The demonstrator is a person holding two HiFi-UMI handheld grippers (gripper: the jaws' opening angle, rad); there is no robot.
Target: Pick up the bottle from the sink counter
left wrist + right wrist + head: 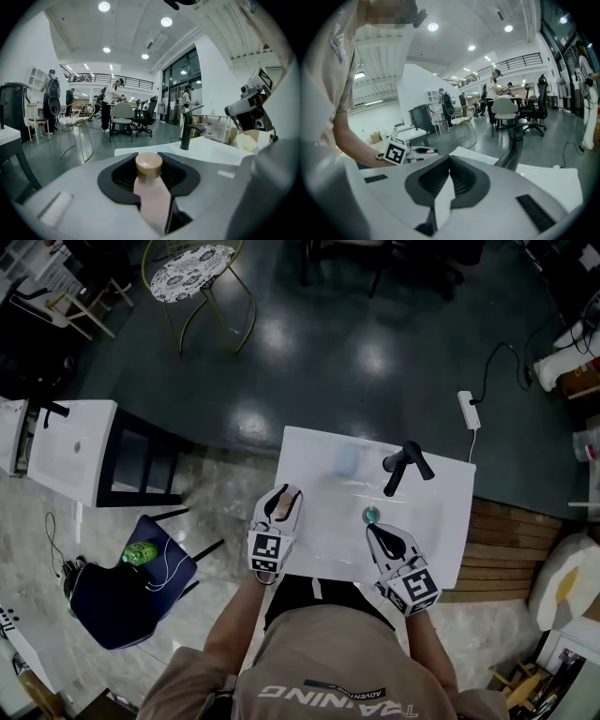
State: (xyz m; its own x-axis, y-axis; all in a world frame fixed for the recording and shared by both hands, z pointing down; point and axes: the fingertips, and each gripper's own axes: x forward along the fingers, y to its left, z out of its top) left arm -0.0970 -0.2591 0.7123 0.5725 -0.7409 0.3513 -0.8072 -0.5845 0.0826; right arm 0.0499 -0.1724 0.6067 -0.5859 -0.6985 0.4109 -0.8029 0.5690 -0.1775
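A pale pink bottle (152,199) with a tan cap (149,165) stands upright between the jaws of my left gripper (149,176), which is shut on it. In the head view that gripper (281,507) hangs over the left part of the white sink counter (319,554), with the bottle (281,505) showing between its fingers. My right gripper (378,532) is over the basin by the drain (371,515), shut with nothing in it; in its own view the right gripper (449,180) has its pads touching.
A black faucet (405,467) rises at the back of the basin, with a blurred bluish thing (347,460) beside it. A second white counter (70,451) stands to the left, a blue chair (127,592) with a green bottle (141,552) below it. A wire chair (192,273) is far back.
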